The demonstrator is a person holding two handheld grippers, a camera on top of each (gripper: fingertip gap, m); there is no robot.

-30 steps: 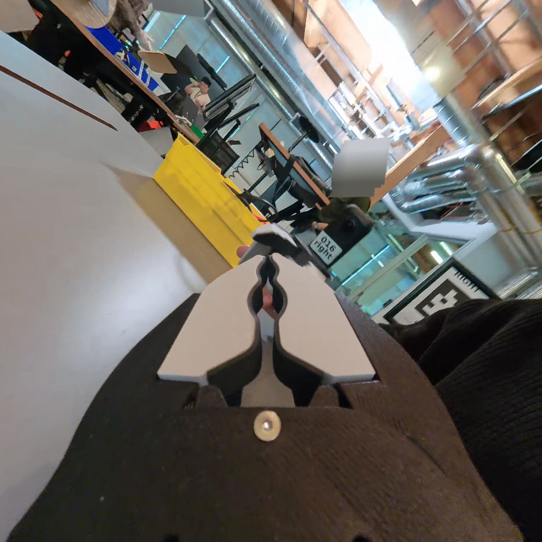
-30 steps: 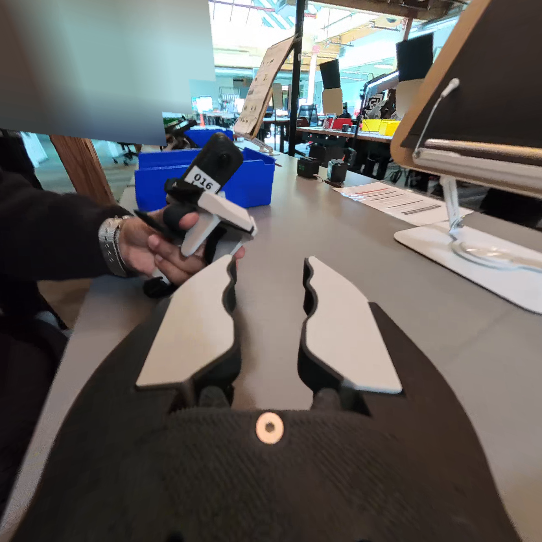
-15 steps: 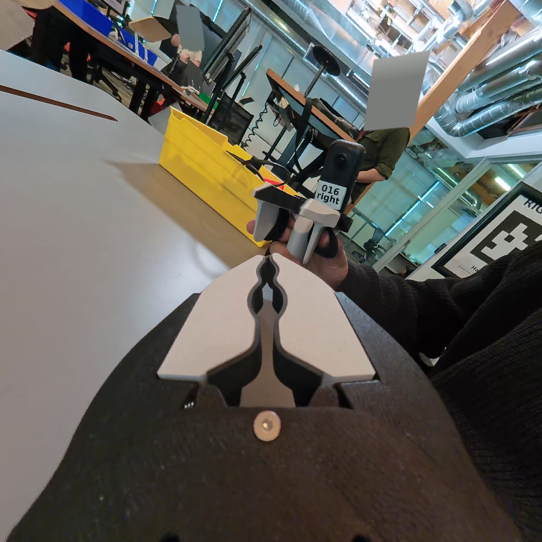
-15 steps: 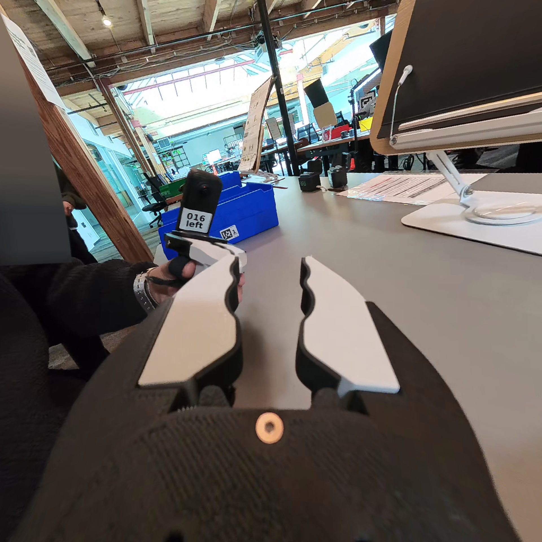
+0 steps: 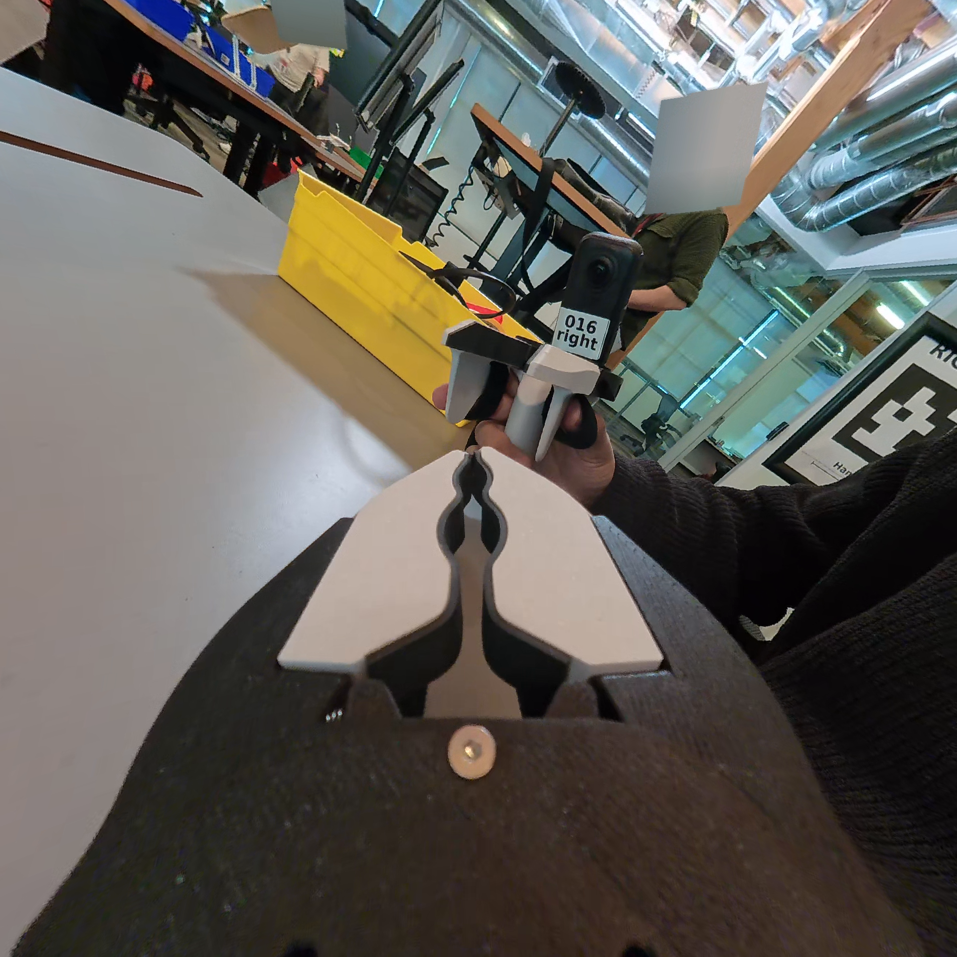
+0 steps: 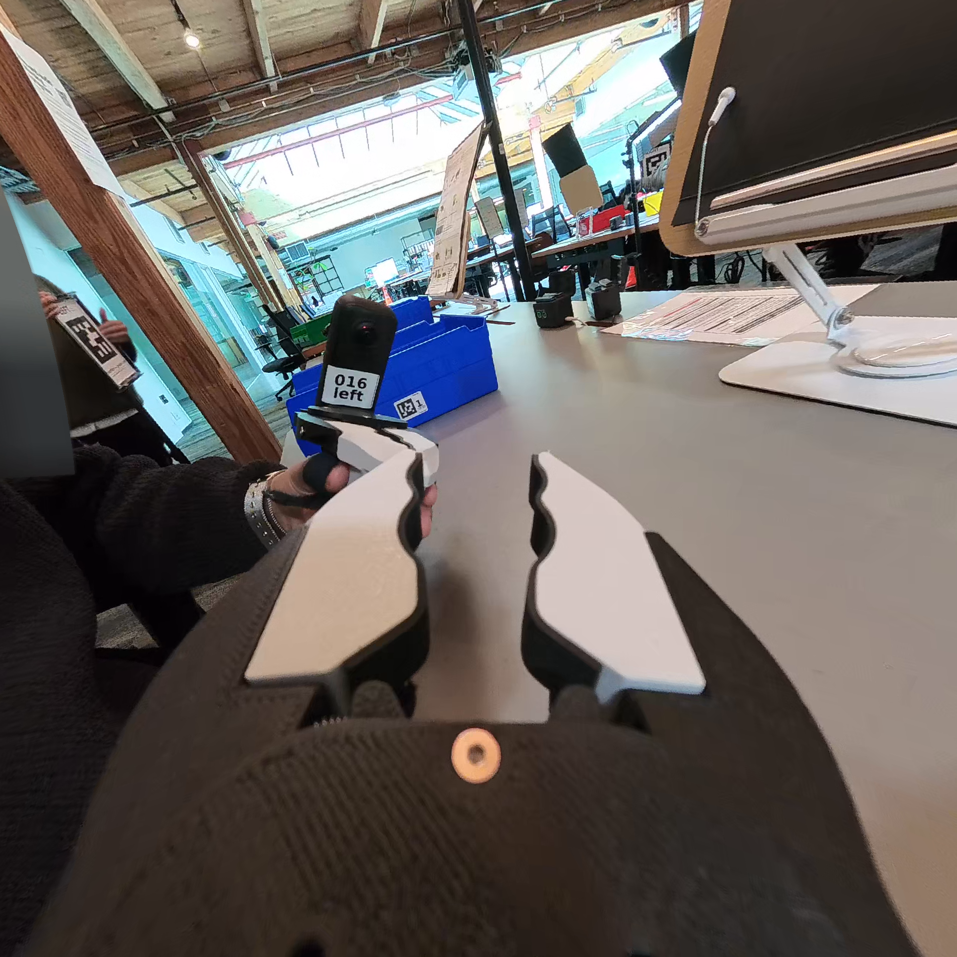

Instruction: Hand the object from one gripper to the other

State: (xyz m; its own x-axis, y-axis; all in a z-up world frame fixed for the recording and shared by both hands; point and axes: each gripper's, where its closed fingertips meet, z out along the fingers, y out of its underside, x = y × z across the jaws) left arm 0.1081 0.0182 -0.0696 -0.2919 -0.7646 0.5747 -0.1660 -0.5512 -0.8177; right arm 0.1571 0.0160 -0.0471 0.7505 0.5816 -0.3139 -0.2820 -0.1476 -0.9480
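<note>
No object to hand over shows in either view. My left gripper is shut, its white fingertips touching with nothing between them. My right gripper is open and empty above the grey table. In the left wrist view the right gripper is just beyond my left fingertips, upright in a hand, its fingers apart. In the right wrist view the left gripper is held in a hand at the left, partly hidden behind my right gripper's left finger.
A yellow bin with black cables stands on the table beyond the grippers. A blue bin sits at the table's far left edge. A monitor on a white stand and papers are at the right. People stand in the background. My right fingertips sit around 6 cm from my left ones.
Both grippers have tilted to a more level, upright pose and now face each other closely. The left stays shut and the right stays open.
</note>
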